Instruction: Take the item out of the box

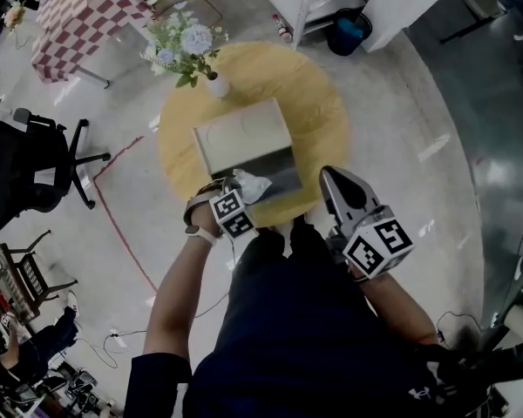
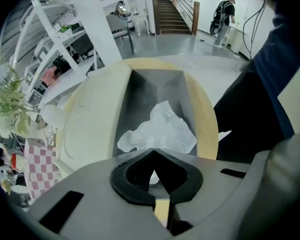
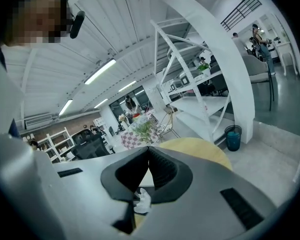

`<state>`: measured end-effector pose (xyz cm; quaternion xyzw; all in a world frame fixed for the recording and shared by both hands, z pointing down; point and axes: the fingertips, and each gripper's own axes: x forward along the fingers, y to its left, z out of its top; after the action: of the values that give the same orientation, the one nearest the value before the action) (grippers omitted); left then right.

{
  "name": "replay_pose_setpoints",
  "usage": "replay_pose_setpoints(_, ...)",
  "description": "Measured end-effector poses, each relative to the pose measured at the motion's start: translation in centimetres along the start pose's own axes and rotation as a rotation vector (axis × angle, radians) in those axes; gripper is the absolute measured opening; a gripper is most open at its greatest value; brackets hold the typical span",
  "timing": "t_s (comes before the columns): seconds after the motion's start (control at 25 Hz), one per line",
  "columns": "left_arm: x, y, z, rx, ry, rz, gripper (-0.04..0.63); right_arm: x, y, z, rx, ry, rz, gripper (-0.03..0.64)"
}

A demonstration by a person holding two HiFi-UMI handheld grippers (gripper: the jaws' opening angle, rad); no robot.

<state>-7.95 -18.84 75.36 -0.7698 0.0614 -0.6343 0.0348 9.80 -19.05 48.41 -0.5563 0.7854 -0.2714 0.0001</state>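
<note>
An open box with a grey inside and a cream lid laid back lies on the round yellow table. A crumpled white item sits at the box's near end. My left gripper reaches it from the near side, and in the left gripper view the left gripper is shut, its tips pinching the edge of the white item over the grey box. My right gripper hovers at the table's near right edge, apart from the box. In its own view the right gripper is shut and holds nothing.
A white vase of flowers stands on the table's far left, behind the box. A black office chair is on the floor to the left, and a checkered table is beyond it. A blue bin and white shelving are beyond the table.
</note>
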Motion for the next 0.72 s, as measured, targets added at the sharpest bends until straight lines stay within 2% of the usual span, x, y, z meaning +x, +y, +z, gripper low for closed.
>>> replay_pose_setpoints(0.28, -3.1, 0.7, 0.6, -0.119, -0.098, 0.071, 0.015, 1.3, 1.5, -0.2, -0.014, 0.026, 0.065, 0.012)
replay_pose_setpoints(0.72, -10.6, 2.1, 1.2, -0.414, -0.316, 0.196, 0.015, 2.9, 4.0, 0.4, -0.048, 0.048, 0.155, 0.012)
